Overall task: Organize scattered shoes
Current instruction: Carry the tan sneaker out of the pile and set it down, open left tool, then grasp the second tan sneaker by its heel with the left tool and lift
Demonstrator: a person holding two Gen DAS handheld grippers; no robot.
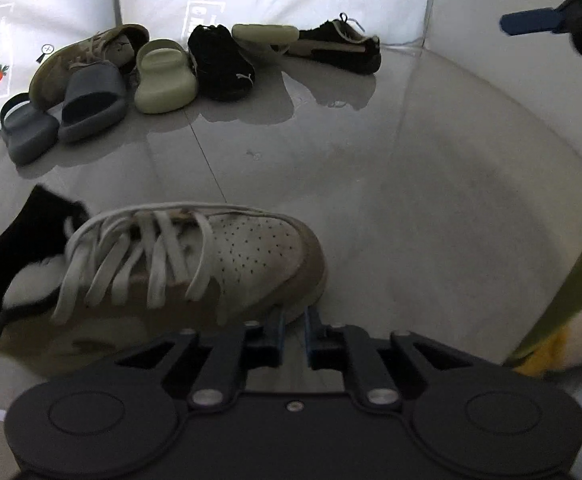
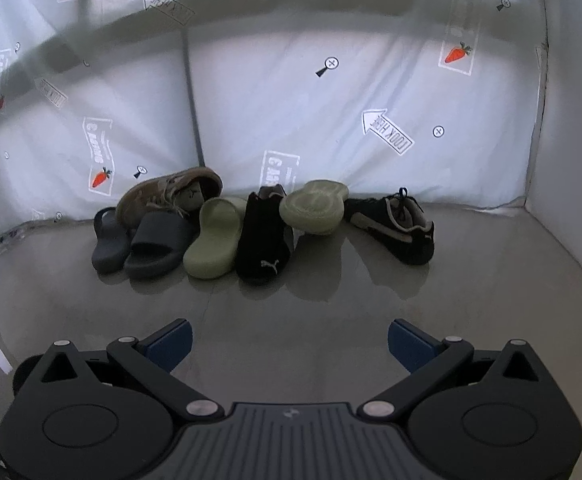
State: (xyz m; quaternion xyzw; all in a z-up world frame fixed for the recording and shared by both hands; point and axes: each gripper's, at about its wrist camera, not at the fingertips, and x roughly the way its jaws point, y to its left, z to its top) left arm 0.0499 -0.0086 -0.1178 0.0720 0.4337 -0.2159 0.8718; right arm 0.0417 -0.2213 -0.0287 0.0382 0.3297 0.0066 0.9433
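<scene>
Two blue-padded fingers of the left gripper (image 1: 294, 320) are drawn nearly together at the sole edge of a white sneaker (image 1: 179, 264); whether they pinch it cannot be told, since the shoe covers their tips. That sneaker lies on its side on the glossy floor (image 1: 411, 220), with white laces, a perforated toe, tan trim and a black lining. The right gripper (image 2: 290, 344) has its fingers wide apart over bare floor, holding nothing. Farther off, against a white printed sheet (image 2: 331, 120), the other shoes huddle: two grey slides (image 2: 147, 244), a brown sneaker (image 2: 167, 196) resting on them, a green slide (image 2: 215, 240), a black shoe (image 2: 265, 240), a second green slide (image 2: 315, 206) tipped sole-out, and a black sneaker (image 2: 395, 224) slightly apart. Only the left view shows the white sneaker and a yellow-green cloth (image 1: 571, 300) at its right edge.
</scene>
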